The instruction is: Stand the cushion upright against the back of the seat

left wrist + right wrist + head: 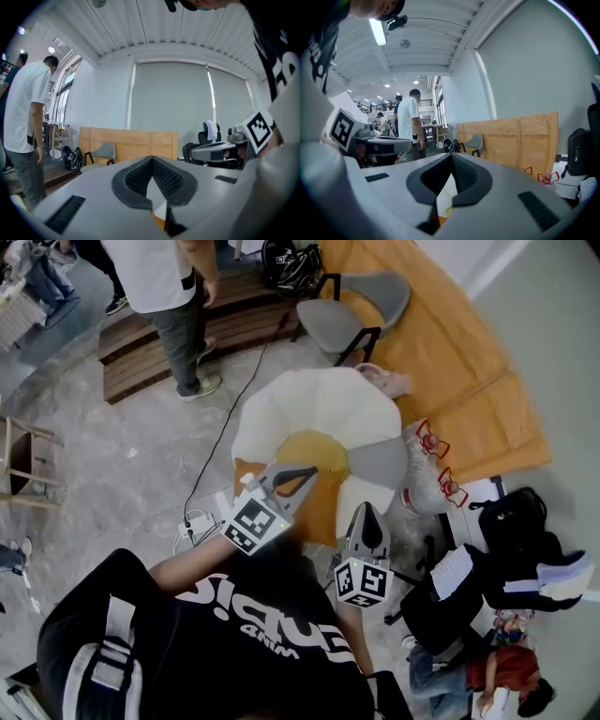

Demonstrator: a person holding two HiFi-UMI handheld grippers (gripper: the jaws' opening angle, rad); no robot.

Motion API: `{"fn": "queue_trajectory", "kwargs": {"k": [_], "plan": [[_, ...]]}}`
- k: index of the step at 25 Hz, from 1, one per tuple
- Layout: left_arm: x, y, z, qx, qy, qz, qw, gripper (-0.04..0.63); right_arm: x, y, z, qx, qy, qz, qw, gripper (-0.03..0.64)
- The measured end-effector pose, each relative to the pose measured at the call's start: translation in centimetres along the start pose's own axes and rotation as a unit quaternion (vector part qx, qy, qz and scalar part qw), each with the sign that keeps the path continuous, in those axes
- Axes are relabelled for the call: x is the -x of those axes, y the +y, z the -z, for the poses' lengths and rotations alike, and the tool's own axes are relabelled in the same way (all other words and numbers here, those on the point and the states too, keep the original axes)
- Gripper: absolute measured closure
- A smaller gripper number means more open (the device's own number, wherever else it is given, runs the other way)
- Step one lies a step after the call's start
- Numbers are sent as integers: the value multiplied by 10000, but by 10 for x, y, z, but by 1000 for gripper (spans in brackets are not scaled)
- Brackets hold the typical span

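Observation:
In the head view a cream shell-shaped armchair (309,404) has an orange seat (323,507). A round mustard cushion (314,451) rests at the foot of its back, and a grey cushion (380,463) lies at the seat's right side. My left gripper (305,471) is shut over the seat's front left, its tips close to the mustard cushion. Just right of the seat's front edge, my right gripper (367,510) is also shut, below the grey cushion. In both gripper views the jaws of the left gripper (152,159) and the right gripper (451,155) meet with nothing between them.
A person (173,296) stands at the back left by wooden steps (150,348). A grey chair (352,310) and a wooden panel (459,362) lie behind the armchair. A power strip (192,521) with a cable lies left of the seat. Bags (511,521) crowd the right.

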State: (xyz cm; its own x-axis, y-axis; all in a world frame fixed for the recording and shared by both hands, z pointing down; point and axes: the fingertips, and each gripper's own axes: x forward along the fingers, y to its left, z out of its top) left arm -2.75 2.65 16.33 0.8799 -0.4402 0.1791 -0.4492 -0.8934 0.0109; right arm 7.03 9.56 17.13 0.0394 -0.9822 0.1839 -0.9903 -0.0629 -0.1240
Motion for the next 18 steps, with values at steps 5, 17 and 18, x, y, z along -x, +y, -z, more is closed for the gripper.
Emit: {"fn": "queue_trajectory", "kwargs": {"k": [5, 17, 18], "plan": [[-22, 1, -3, -49, 90, 47, 9999, 588, -14, -17, -4, -84, -22, 3, 10000, 595], [-74, -6, 29, 38, 407, 461, 9981, 588, -35, -60, 35, -535, 278, 187, 9980, 595], [-79, -4, 37, 55, 475, 480, 9977, 588, -39, -65, 42, -575, 328, 215, 9976, 595]]}}
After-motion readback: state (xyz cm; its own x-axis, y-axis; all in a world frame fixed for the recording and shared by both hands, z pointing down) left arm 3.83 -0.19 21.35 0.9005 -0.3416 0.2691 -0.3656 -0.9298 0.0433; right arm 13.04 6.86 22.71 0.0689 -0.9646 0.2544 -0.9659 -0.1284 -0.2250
